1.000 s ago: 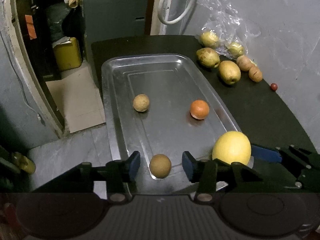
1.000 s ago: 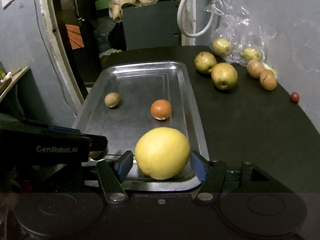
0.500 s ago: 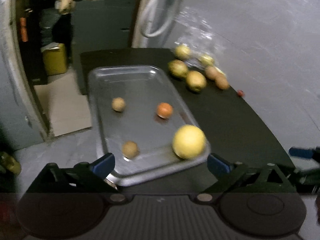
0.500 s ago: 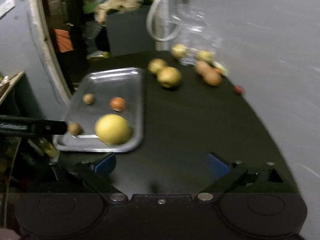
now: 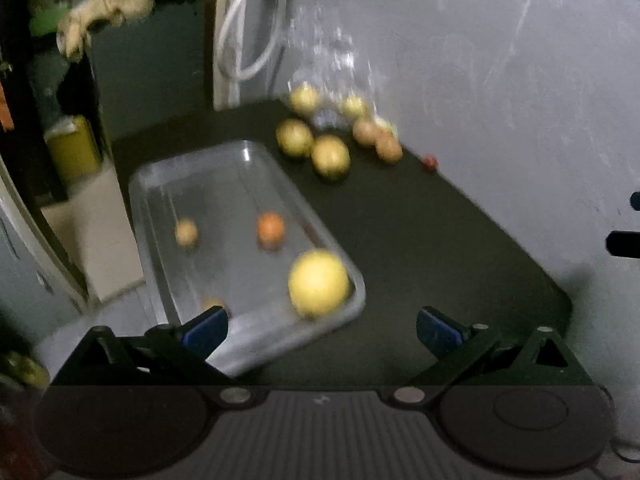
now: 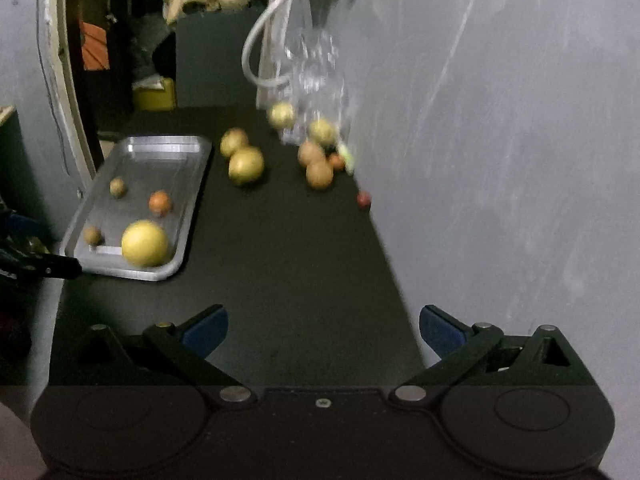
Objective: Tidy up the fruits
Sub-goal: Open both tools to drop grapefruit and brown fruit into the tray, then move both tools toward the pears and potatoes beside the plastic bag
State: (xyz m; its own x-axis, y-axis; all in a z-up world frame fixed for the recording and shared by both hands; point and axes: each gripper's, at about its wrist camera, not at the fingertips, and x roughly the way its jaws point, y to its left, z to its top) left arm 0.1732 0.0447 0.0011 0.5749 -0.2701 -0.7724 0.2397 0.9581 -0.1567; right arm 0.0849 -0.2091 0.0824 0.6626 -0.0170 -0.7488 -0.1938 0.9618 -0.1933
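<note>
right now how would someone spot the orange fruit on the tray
Find the metal tray on the left side of the black table. Four round fruits lie in it; the orange fruit sits mid-tray, just beyond the big yellow fruit. It is the only reddish-orange one there; the two small ones are brown.

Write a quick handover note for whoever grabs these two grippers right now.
Left gripper: open, empty, near the tray's near end.
Right gripper: open, empty, over bare table.
Done: four fruits on the tray: big yellow fruit, orange, two small brown fruits.
Left: two yellow-green fruits, two brown ones, a small red one loose on the table; two more by the plastic bag.
</note>
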